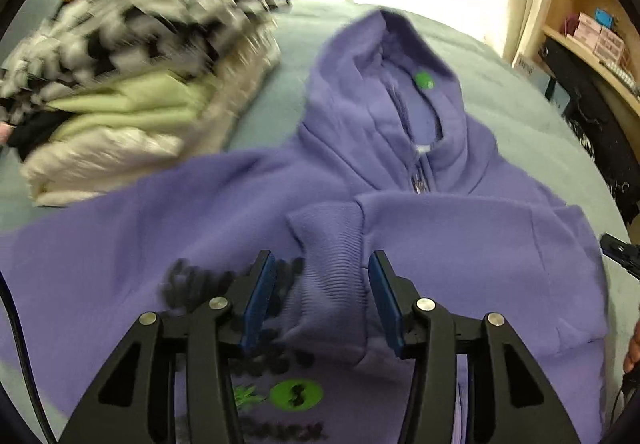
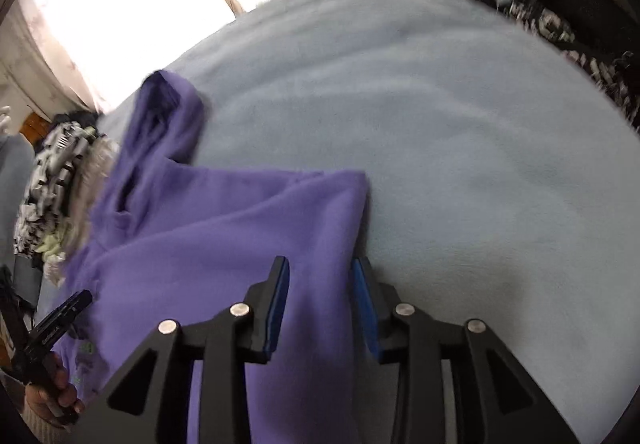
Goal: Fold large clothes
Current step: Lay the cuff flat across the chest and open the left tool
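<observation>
A purple zip-up hoodie (image 1: 400, 148) lies face up on the pale blue blanket (image 2: 440, 124), hood flat toward the blanket's far edge, one ribbed-cuffed sleeve folded across its black-and-green printed chest.

Little here can actually be read. On the purple hoodie (image 1: 400, 148), low in the left wrist frame, you have a green round patch (image 1: 296, 395) with a black dollar sign on it. The black lettering (image 1: 224, 284) printed above and below that patch is too blurred to make out. At the lower left of the right wrist frame, the black tool (image 2: 56, 328) in your other hand carries small white lettering, too small to read.
</observation>
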`<action>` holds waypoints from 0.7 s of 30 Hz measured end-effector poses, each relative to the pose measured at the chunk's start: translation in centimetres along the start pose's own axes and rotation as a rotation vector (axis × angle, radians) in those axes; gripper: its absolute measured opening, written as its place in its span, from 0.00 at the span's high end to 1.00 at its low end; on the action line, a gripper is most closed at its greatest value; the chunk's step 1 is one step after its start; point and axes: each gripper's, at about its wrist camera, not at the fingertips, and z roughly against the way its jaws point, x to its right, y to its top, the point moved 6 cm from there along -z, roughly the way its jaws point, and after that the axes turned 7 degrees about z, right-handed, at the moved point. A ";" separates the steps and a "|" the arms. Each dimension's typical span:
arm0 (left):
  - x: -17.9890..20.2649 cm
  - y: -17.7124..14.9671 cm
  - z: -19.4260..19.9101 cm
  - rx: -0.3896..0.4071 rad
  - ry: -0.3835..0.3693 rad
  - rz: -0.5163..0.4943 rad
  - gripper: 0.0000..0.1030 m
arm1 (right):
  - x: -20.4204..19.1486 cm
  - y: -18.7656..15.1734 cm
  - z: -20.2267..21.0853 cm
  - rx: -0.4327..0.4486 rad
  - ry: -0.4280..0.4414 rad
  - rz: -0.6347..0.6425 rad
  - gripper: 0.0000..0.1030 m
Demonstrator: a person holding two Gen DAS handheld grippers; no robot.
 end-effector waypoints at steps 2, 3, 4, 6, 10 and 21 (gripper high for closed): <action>0.2 -0.1 1.7 0.043 0.007 -0.020 0.54 | -0.8 -0.3 1.7 0.034 0.001 0.034 0.67; 0.6 -0.2 2.5 0.051 -0.005 -0.024 0.54 | -1.6 -0.6 2.3 0.042 0.017 0.052 0.67; 1.0 -0.3 3.0 0.043 -0.032 -0.016 0.55 | -2.9 -1.1 2.9 0.043 0.038 0.074 0.67; 2.6 -1.0 3.6 0.007 -0.102 0.003 0.55 | -5.0 -1.8 3.0 0.020 0.044 0.110 0.67; 6.8 -2.9 2.1 -0.043 -0.114 -0.023 0.55 | -10.2 -4.2 1.3 -0.046 0.121 0.179 0.68; 5.3 -5.5 -1.5 -0.128 -0.052 -0.013 0.64 | -2.7 -6.9 0.6 -0.055 -0.058 0.136 0.89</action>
